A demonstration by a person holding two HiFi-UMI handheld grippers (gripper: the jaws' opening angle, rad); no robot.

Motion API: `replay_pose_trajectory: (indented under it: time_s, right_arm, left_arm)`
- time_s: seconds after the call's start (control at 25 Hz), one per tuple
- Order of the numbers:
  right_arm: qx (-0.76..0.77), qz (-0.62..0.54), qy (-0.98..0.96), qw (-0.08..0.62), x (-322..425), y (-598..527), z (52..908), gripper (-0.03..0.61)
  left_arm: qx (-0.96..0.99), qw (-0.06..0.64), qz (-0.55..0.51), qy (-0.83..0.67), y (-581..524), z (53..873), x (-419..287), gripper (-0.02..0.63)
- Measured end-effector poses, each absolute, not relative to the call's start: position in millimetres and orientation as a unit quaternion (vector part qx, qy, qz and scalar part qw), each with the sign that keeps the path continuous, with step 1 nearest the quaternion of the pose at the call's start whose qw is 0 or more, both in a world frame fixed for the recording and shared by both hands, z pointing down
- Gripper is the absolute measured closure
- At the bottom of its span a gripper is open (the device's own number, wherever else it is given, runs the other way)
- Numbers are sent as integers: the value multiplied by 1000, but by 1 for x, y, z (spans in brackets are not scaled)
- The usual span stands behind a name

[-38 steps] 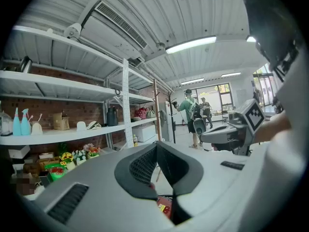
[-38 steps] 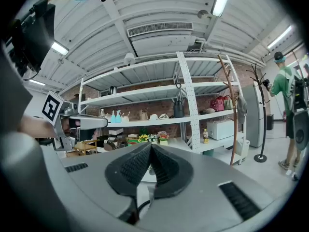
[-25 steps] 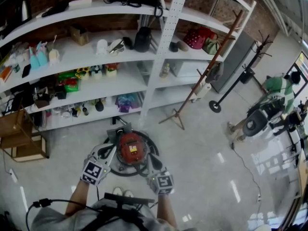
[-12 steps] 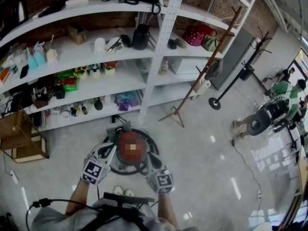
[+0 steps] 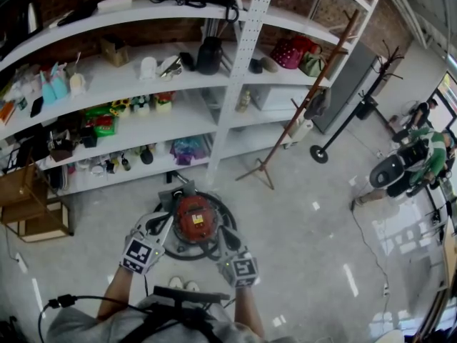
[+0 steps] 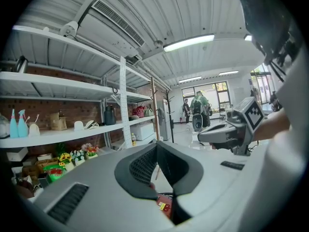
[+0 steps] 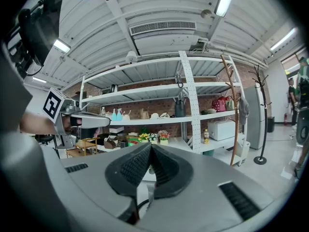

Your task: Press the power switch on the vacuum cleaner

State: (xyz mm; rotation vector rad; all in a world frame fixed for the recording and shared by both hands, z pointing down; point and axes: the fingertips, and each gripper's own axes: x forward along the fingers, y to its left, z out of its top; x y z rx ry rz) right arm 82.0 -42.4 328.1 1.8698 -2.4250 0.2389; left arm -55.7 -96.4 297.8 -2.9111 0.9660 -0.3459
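Observation:
The vacuum cleaner (image 5: 194,219) stands on the floor just in front of me, with a red top on a round black base. My left gripper (image 5: 166,220) hovers at its left side and my right gripper (image 5: 226,234) at its right side, both close above the rim. In the left gripper view my left gripper (image 6: 155,146) has its pads meeting at the tips, and a bit of the red vacuum top (image 6: 164,206) shows below them. The right gripper (image 7: 150,148) looks the same in its own view, pads together with nothing held. I cannot make out the power switch.
White shelving (image 5: 164,77) full of small items runs behind the vacuum, with an upright post (image 5: 239,70). A wooden coat stand (image 5: 300,113) leans at the right. A wooden crate (image 5: 32,206) sits at the left. A person (image 5: 421,152) with a machine is at the far right.
Both grippers stay where they were beside the vacuum. The person at the far right has shifted a little.

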Motion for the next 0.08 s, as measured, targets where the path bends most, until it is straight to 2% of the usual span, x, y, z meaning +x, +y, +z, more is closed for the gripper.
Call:
replay_pose_trajectory:
  time_s: [0.08]
  right_arm:
    - [606, 77, -791, 36, 82, -41, 330, 569]
  left_arm:
    - [-943, 30, -112, 312, -95, 298, -54, 607]
